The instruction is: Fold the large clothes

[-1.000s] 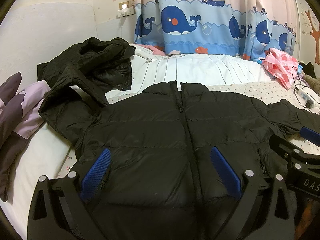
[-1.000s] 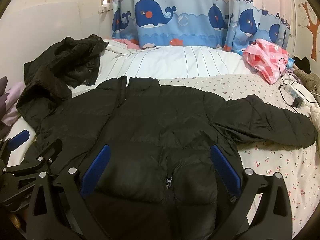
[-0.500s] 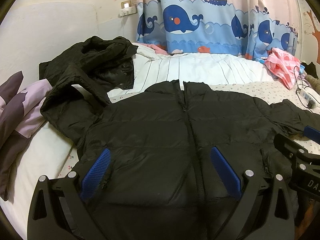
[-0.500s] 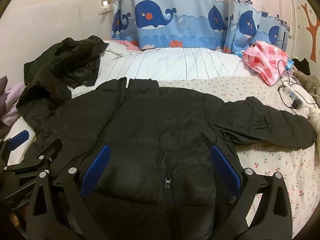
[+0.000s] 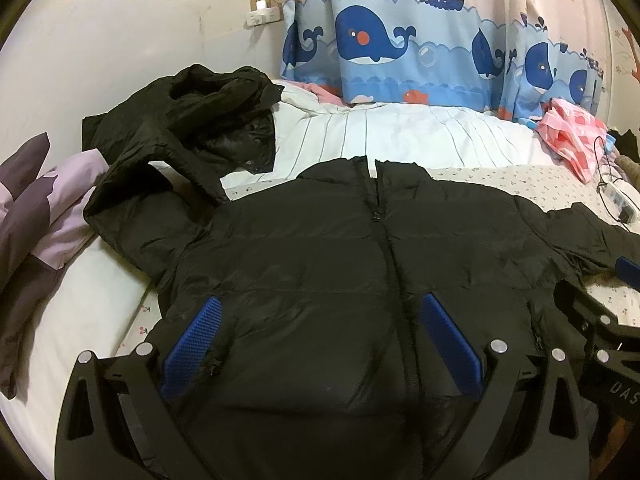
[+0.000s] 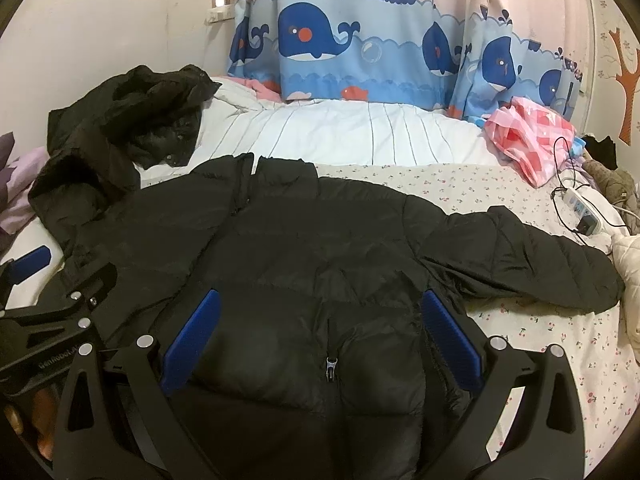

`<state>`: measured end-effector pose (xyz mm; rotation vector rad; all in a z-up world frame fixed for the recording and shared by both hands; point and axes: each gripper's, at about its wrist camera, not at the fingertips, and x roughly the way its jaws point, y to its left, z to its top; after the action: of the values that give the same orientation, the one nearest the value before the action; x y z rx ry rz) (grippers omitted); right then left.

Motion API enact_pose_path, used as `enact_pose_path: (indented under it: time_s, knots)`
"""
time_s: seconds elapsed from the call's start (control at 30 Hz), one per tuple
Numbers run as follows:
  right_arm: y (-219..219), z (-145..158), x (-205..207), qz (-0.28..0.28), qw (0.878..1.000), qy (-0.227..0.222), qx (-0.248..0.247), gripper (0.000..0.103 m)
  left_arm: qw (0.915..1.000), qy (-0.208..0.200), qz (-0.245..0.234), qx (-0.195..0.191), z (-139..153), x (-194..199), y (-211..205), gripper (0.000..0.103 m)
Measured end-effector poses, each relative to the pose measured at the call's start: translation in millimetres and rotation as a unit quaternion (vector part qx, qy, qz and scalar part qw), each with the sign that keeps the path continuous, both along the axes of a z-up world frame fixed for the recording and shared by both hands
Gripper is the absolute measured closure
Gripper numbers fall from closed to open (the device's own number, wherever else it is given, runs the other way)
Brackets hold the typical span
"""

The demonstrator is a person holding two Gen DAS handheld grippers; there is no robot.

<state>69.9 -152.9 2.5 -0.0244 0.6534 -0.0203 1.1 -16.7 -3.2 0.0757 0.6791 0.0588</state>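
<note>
My tongs, both spread wide and empty, hang over the hem end of the black quilted puffer jacket (image 6: 320, 248) on the bed.

My left tongs (image 5: 320, 344) and right tongs (image 6: 320, 336) sit side by side above the lower front panels, gripping nothing. The jacket lies face up on the cherry-print bedsheet (image 6: 560, 344), its zip line running from my tongs toward 12 o'clock, collar farthest away. One sleeve (image 6: 520, 264) stretches flat toward 3 o'clock, nearest my right tongs, so I judge that sleeve is the first fold inward. The other sleeve, toward 9 o'clock, runs under a second crumpled black coat (image 5: 180, 128).
</note>
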Motion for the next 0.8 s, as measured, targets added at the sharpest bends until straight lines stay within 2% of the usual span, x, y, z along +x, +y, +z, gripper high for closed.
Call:
enact_pose_path:
  time_s: [0.8]
  knots:
    - [2,-10,8,0.021,0.999,0.034,0.025,0.006,1.0,0.003,0.006,-0.007,1,5,12,0.007]
